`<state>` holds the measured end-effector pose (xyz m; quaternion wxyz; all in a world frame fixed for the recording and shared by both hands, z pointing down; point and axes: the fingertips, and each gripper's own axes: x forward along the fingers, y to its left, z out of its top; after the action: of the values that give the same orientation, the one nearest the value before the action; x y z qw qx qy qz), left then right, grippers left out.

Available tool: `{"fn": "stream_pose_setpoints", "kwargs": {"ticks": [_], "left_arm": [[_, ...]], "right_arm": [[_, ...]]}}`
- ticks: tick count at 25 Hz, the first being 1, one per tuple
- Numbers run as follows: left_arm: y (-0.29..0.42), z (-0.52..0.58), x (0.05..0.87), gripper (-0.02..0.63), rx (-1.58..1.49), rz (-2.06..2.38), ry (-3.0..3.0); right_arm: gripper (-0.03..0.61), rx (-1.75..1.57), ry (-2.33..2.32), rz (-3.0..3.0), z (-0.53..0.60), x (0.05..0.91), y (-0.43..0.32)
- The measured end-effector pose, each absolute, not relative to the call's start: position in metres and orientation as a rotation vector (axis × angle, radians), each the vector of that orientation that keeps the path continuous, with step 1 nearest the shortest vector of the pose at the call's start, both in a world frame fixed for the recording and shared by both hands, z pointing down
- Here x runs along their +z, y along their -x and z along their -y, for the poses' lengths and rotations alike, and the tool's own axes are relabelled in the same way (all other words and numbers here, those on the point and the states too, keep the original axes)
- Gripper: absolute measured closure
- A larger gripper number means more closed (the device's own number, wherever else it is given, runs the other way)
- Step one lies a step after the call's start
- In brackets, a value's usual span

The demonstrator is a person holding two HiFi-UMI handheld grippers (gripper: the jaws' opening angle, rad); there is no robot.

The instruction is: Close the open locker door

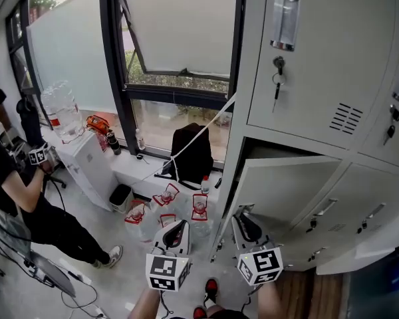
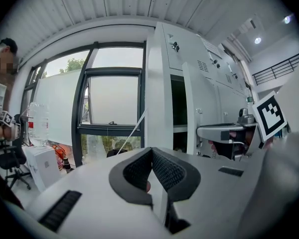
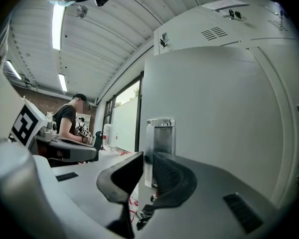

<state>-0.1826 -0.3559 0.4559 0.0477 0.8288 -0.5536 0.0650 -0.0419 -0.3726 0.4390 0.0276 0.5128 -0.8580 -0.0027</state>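
Note:
The open locker door (image 1: 286,185) stands swung out from the lower row of grey lockers (image 1: 319,65), with its dark compartment (image 1: 272,148) showing behind it. My right gripper (image 1: 243,212) is at the door's free edge. In the right gripper view the door (image 3: 214,123) fills the right side, and my right gripper (image 3: 147,166) is shut across the door's edge, just below the metal handle (image 3: 160,138). My left gripper (image 1: 178,226) hangs left of the door, shut on nothing. The left gripper view has the left gripper (image 2: 150,156) in front and the door (image 2: 189,108) edge-on.
Several water jugs with red handles (image 1: 166,198) stand on the floor below the window (image 1: 179,38), beside a black backpack (image 1: 189,151). A white water dispenser (image 1: 86,158) and a person (image 1: 13,185) are at the left. Keys (image 1: 278,72) hang from an upper locker.

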Motion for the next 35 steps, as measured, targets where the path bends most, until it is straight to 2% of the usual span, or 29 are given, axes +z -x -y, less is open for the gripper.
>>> {"fn": "stream_pose_setpoints", "kwargs": {"ticks": [14, 35], "left_arm": [[0.174, 0.407, 0.462, 0.592, 0.205, 1.7, -2.511], [0.172, 0.424, 0.474, 0.592, 0.235, 1.715, -2.479]], "right_arm": [[0.513, 0.005, -1.549, 2.673, 0.425, 0.439, 0.044], [0.512, -0.03, -1.588, 2.67, 0.445, 0.439, 0.041]]}}
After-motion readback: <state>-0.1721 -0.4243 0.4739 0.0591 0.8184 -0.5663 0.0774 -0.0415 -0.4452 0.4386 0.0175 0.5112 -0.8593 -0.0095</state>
